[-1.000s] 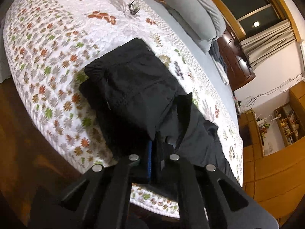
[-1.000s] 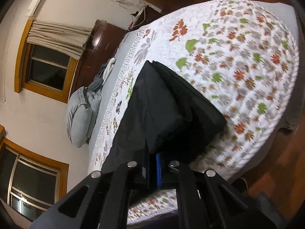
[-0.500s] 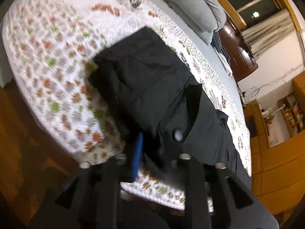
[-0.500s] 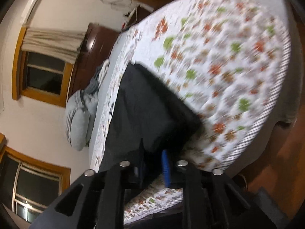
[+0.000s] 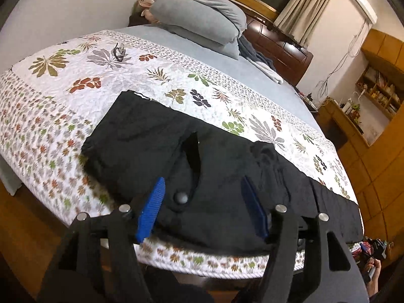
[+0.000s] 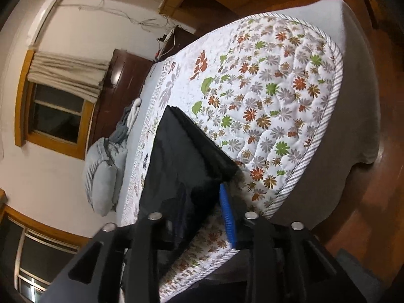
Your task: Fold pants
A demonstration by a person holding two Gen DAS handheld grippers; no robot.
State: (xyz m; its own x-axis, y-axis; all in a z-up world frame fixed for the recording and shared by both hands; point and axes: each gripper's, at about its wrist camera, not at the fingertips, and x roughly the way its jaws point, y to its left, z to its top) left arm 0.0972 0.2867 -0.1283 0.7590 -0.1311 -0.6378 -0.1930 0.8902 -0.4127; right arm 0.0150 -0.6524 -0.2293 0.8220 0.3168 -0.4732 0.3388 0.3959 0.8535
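Two grippers are letting go of the black pants (image 5: 156, 146), which lie in a long strip along the near edge of the bed (image 5: 50, 106). The left gripper (image 5: 202, 207) has its jaws opening, blue pads clear of the cloth beside the waist button (image 5: 180, 198). The right gripper (image 6: 202, 209) is opening too, with the folded edge between its jaws but seemingly not pinched. Best to draw both straight back, so no pad drags the fold askew.
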